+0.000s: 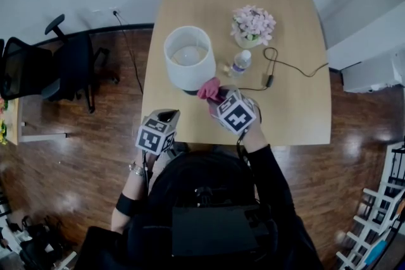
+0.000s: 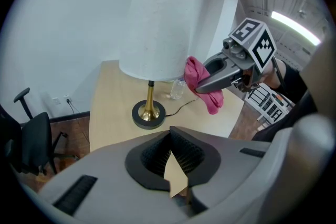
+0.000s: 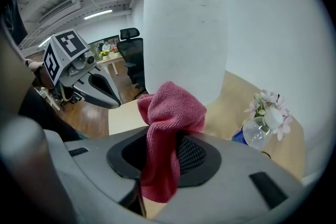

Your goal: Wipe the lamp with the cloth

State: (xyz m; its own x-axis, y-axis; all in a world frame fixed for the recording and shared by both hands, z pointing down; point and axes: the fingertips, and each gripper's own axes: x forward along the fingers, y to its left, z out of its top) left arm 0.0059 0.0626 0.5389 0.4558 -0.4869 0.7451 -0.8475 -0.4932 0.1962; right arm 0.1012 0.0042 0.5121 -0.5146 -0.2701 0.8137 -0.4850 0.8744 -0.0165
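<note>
Gripping the cloth point(image 3: 169, 113), the right gripper point(image 1: 218, 98) sits beside the shade point(image 1: 188, 64); the left gripper point(image 1: 166, 118), jaws closed and empty, waits farther off.

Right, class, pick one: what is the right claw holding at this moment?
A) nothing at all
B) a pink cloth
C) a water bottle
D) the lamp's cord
B: in the right gripper view, the pink cloth is pinched between the jaws of the right claw, with the white lamp shade just beyond it.
</note>
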